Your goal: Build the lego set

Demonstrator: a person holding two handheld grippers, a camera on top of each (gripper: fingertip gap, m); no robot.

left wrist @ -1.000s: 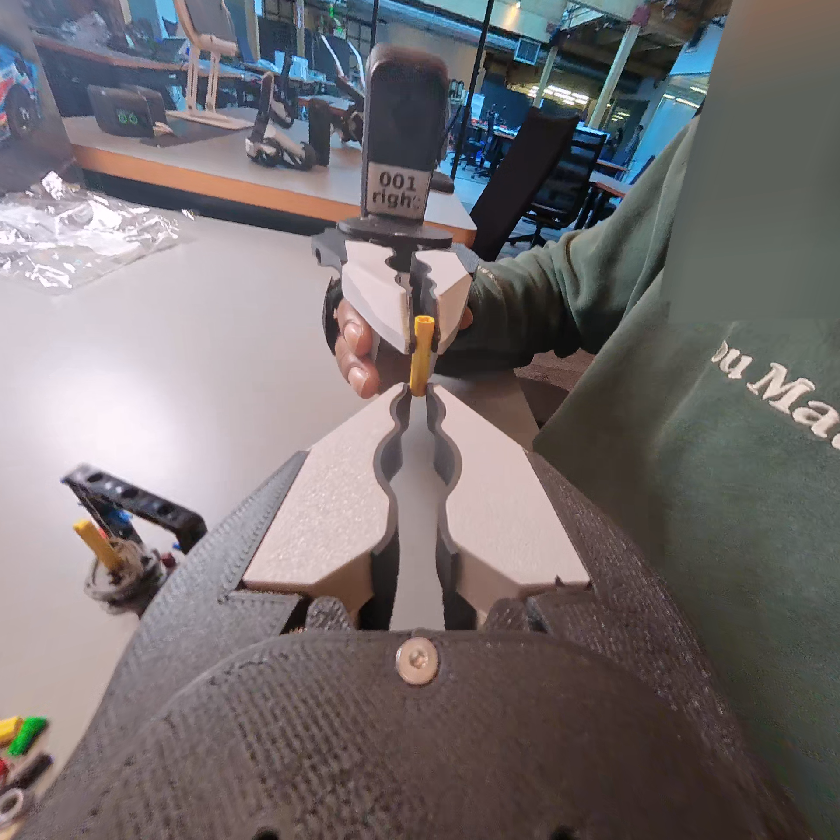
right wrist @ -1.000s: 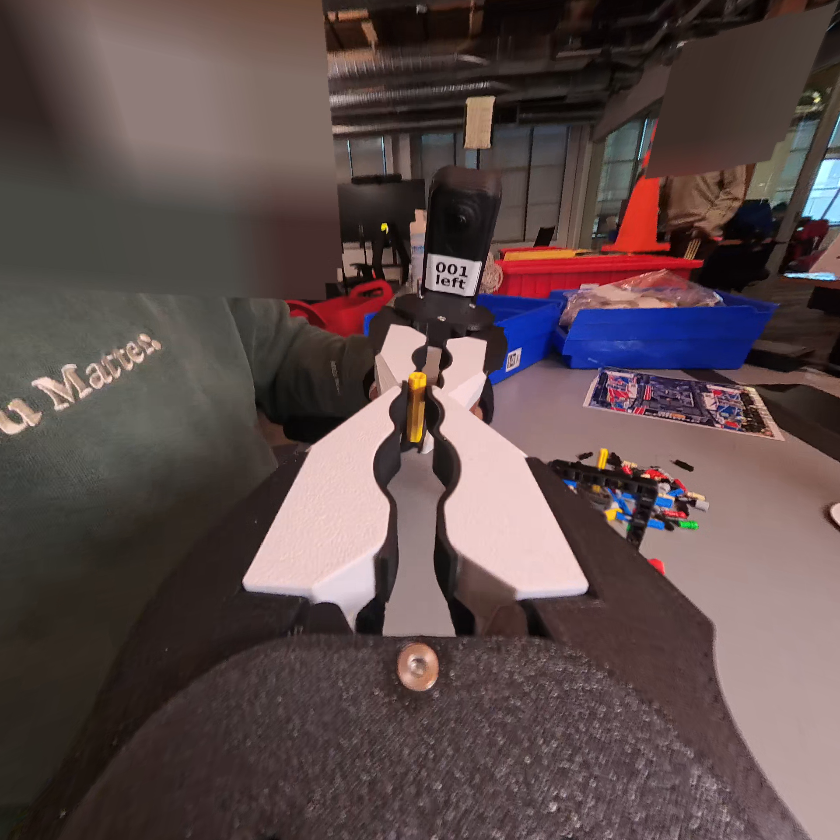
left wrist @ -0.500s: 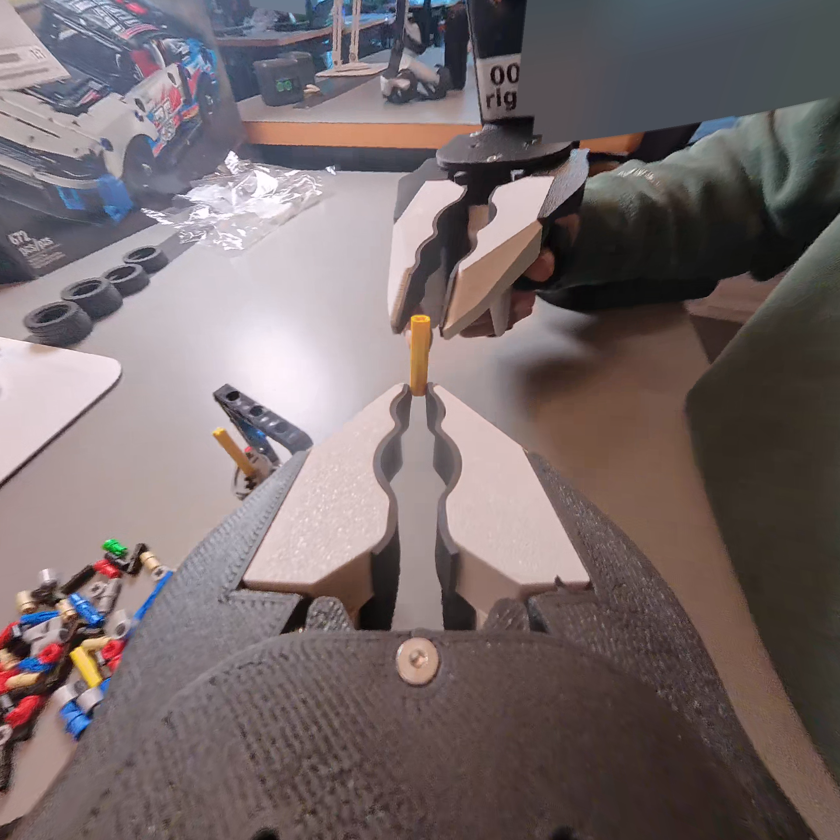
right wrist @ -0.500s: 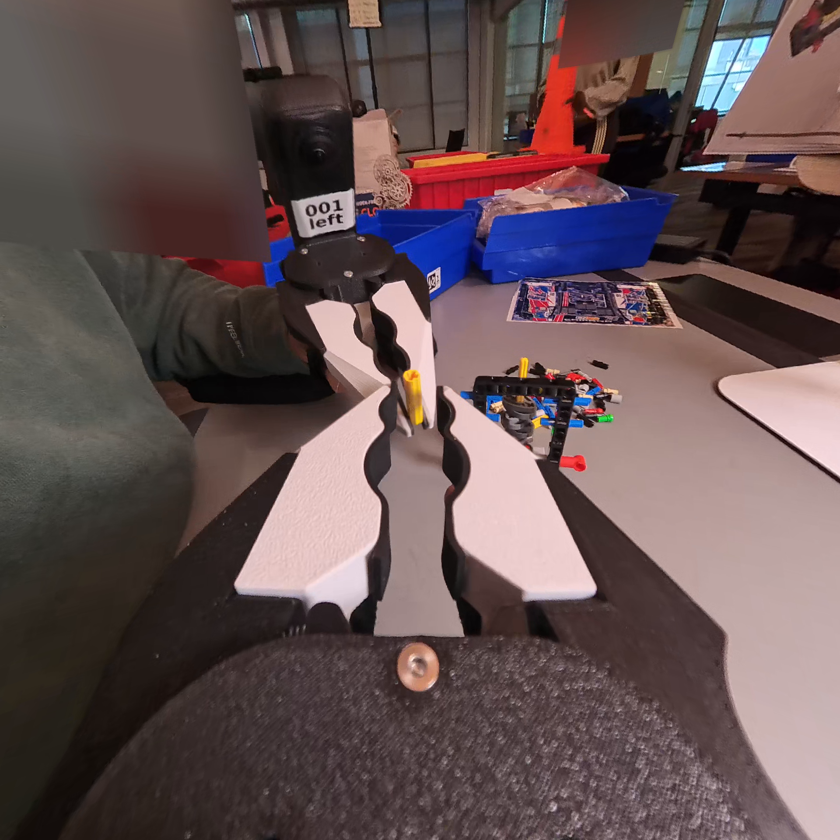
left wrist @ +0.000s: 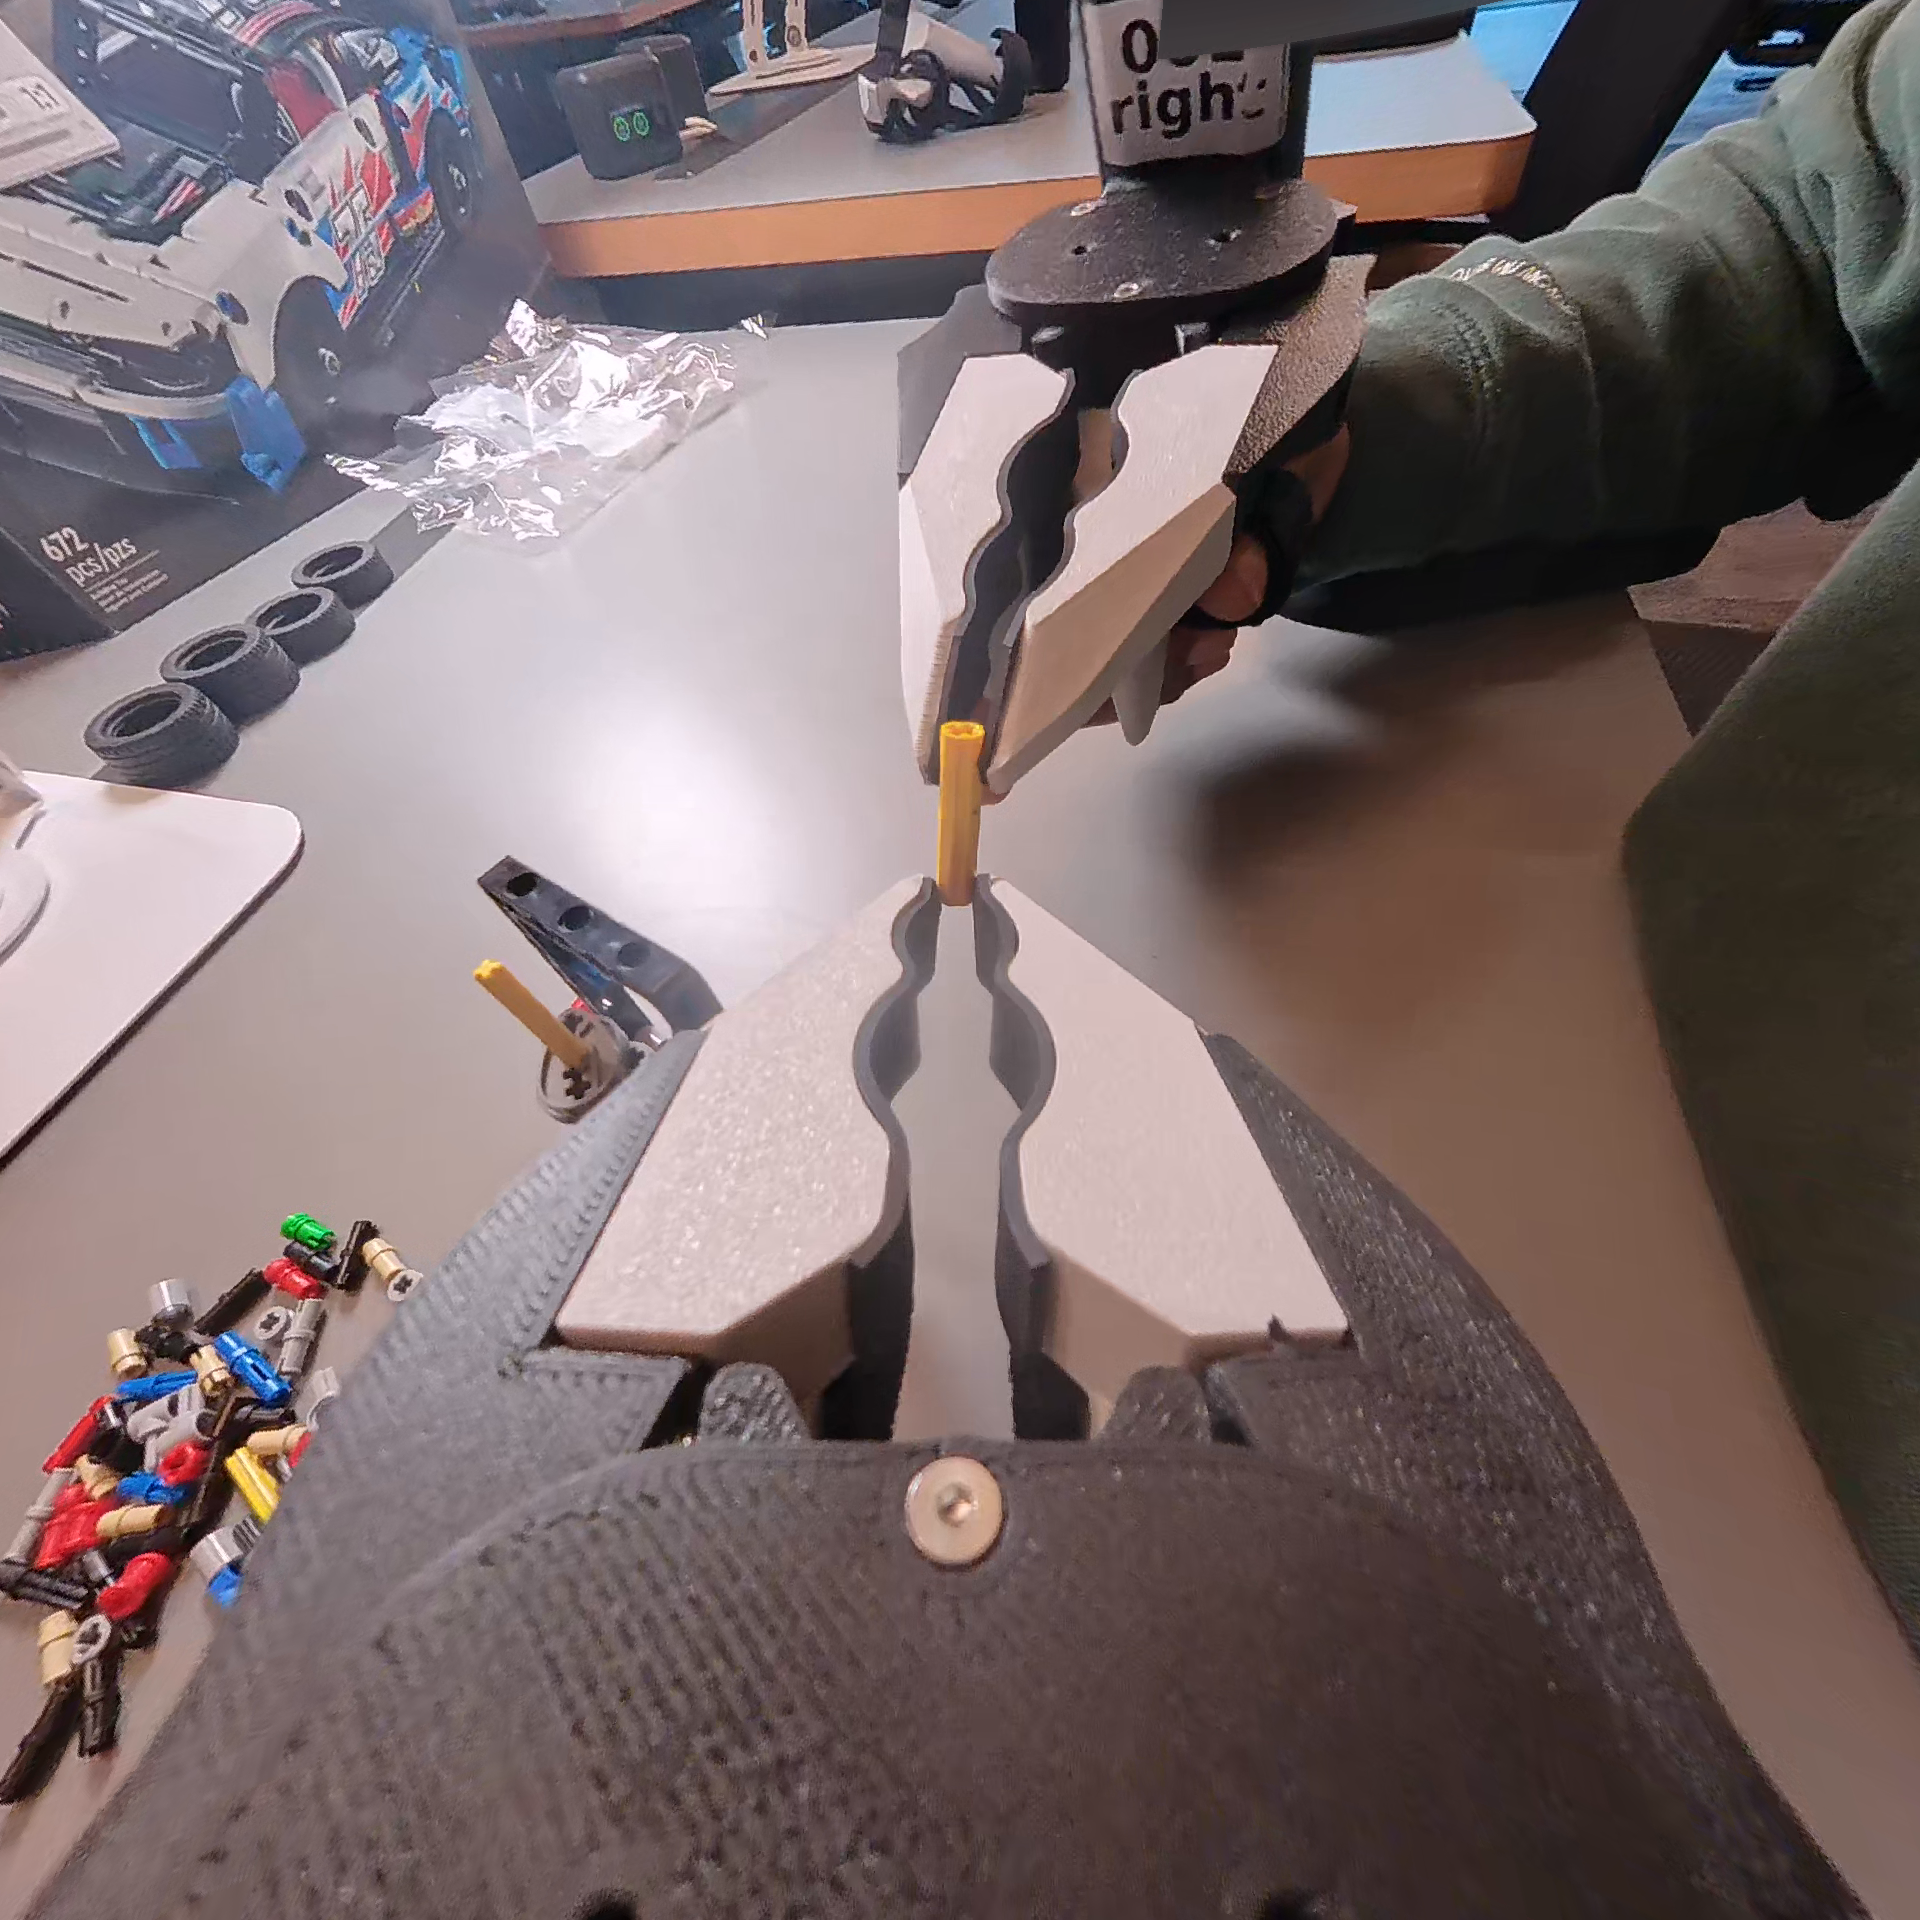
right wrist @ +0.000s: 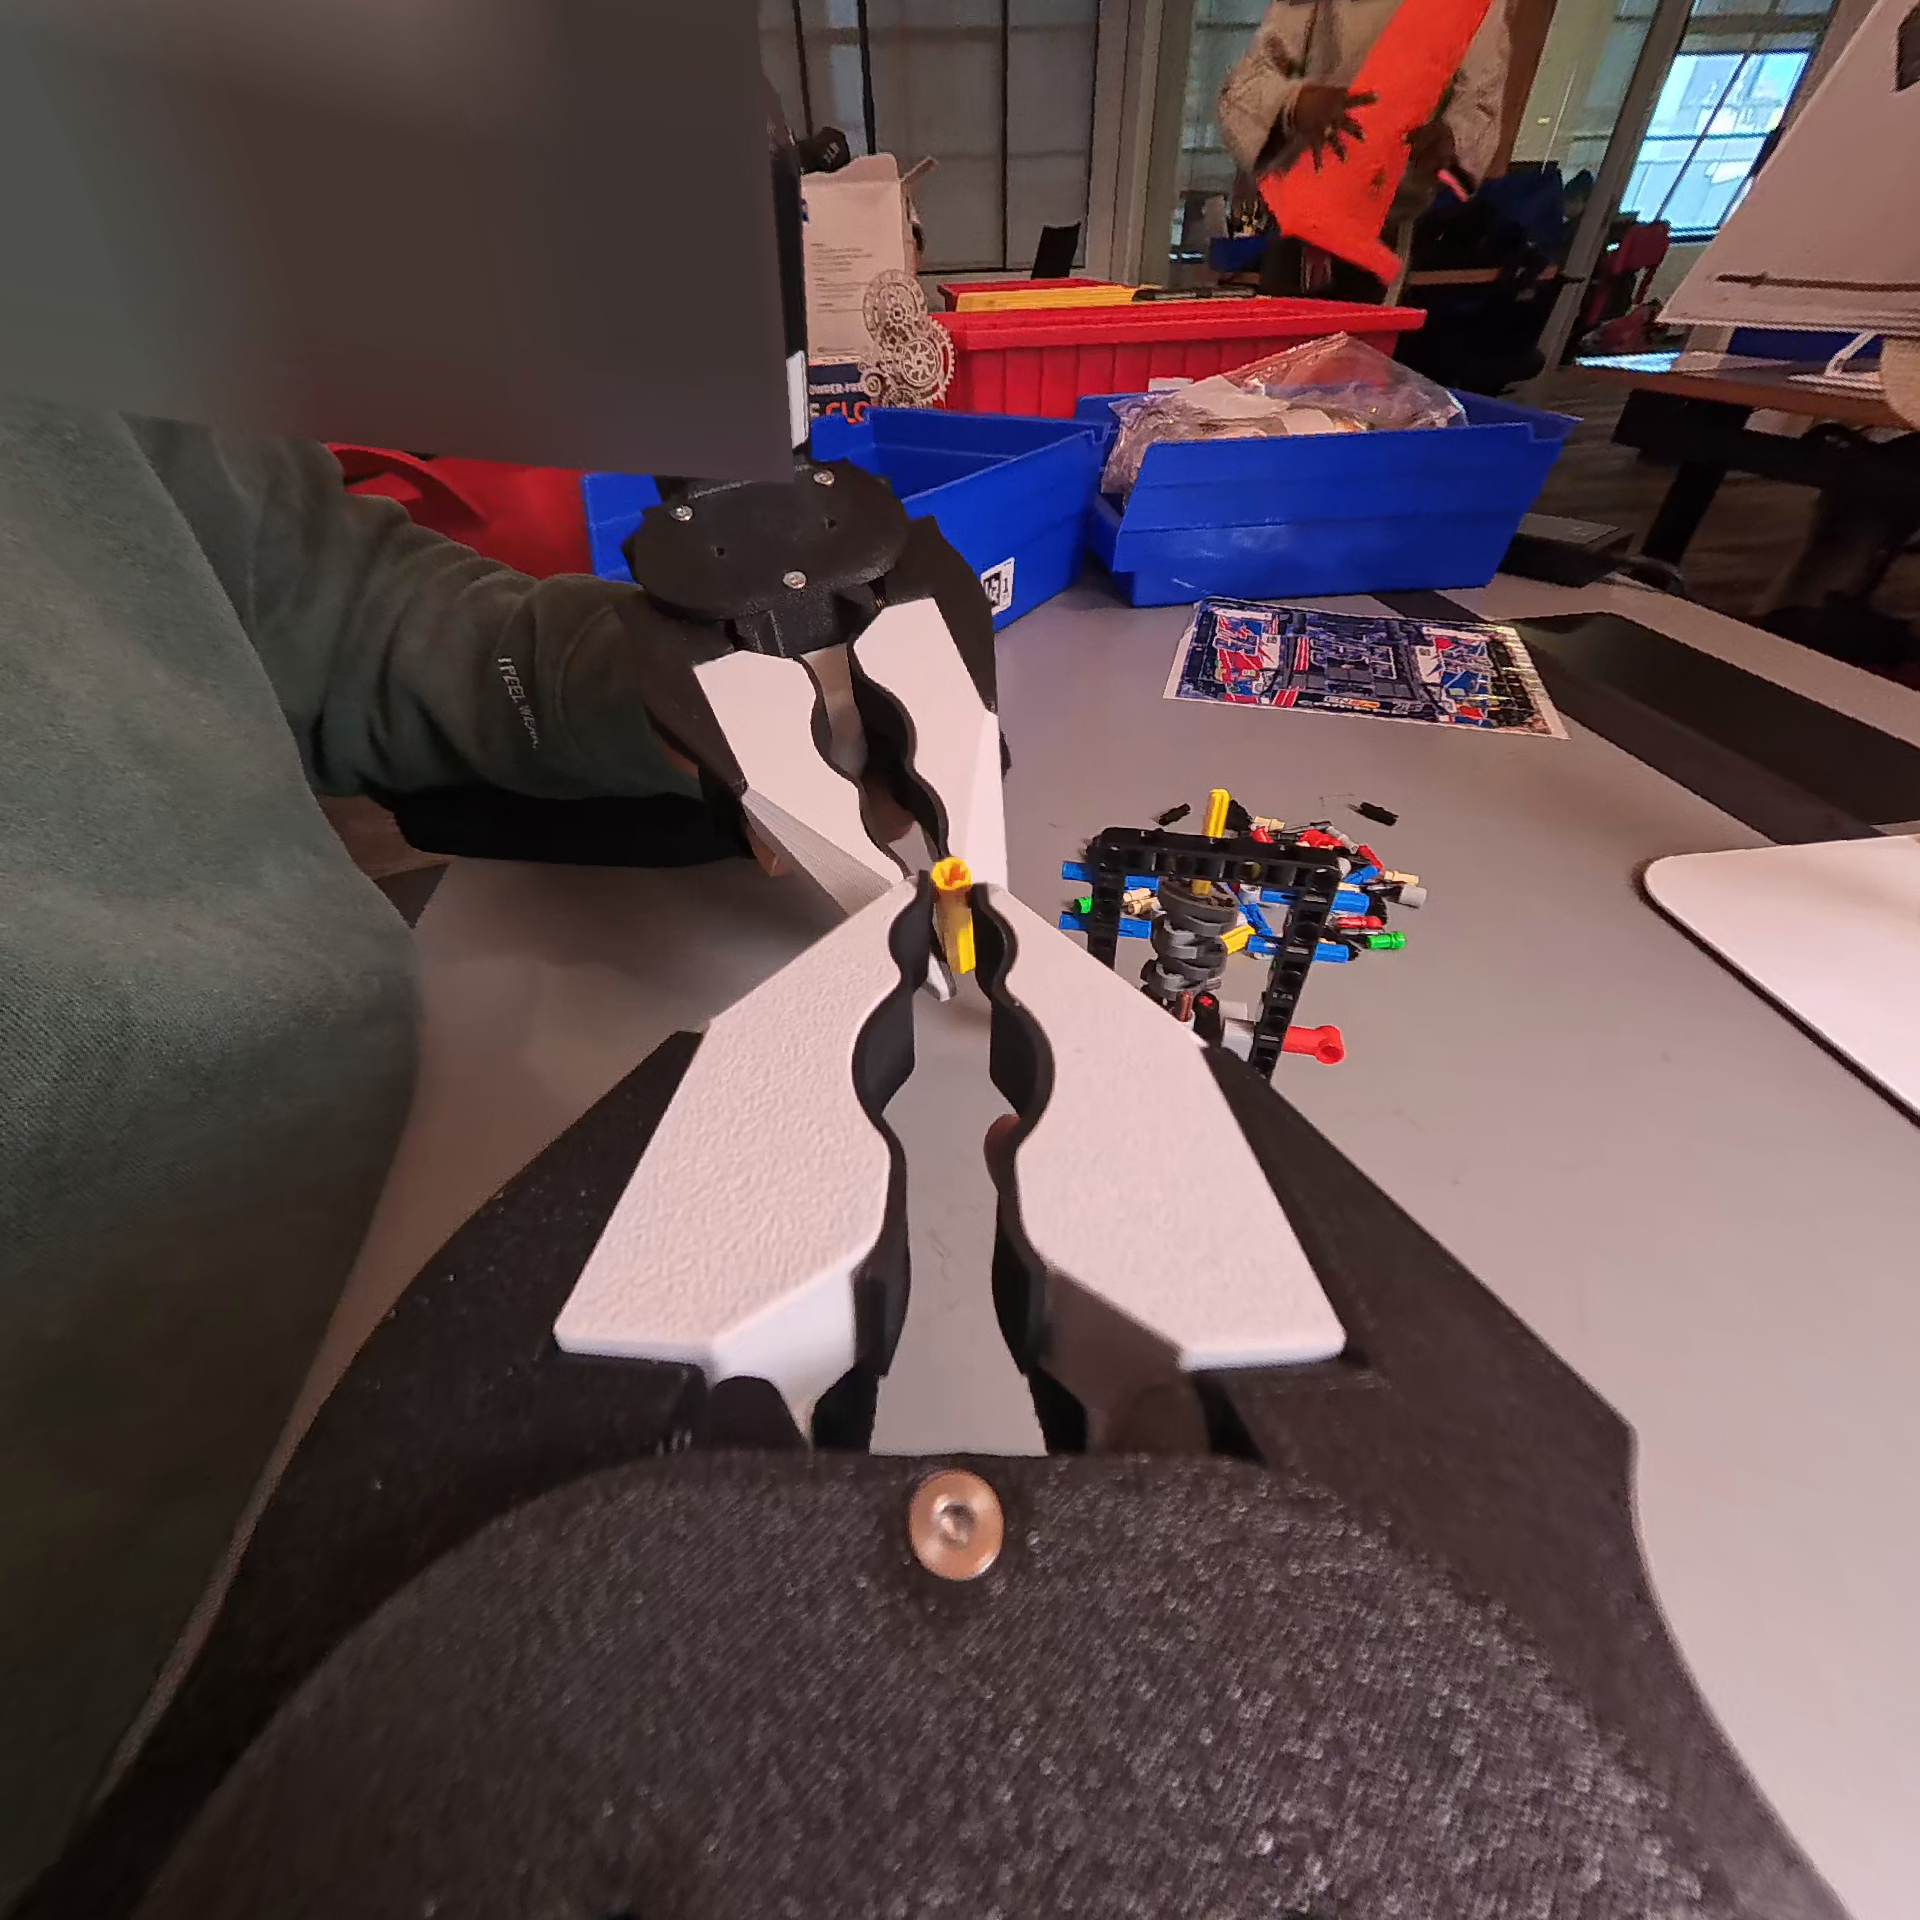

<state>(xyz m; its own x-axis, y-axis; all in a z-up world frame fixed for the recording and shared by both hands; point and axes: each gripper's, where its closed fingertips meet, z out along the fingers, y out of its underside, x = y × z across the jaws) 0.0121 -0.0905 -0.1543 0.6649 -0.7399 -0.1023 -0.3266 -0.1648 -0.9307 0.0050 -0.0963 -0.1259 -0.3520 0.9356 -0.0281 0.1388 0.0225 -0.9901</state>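
My left tongs (left wrist: 956, 891) pinch the base of the yellow axle (left wrist: 957, 805), which stands upright above the grey surface (left wrist: 644, 665). My right tongs (right wrist: 948, 896) close around the axle's top end; contact looks likely, but the angle is poor. Black frame assembly (right wrist: 1210, 914) sits on the surface at 1 o'clock in the right wrist view. Loose pin pile (left wrist: 156, 1444) lies at 8 o'clock in the left wrist view, four tyres (left wrist: 234, 665) at 10.

Writing I won't quote stands on a white label (left wrist: 1184, 99) atop the right gripper (left wrist: 961, 764) above the table (left wrist: 623, 644). There is also white print on the box (left wrist: 94, 561) at the table's edge, a sticker (right wrist: 995, 587) on a bin on the table, and small lettering on the sleeve (right wrist: 516, 701) over the table's near edge.
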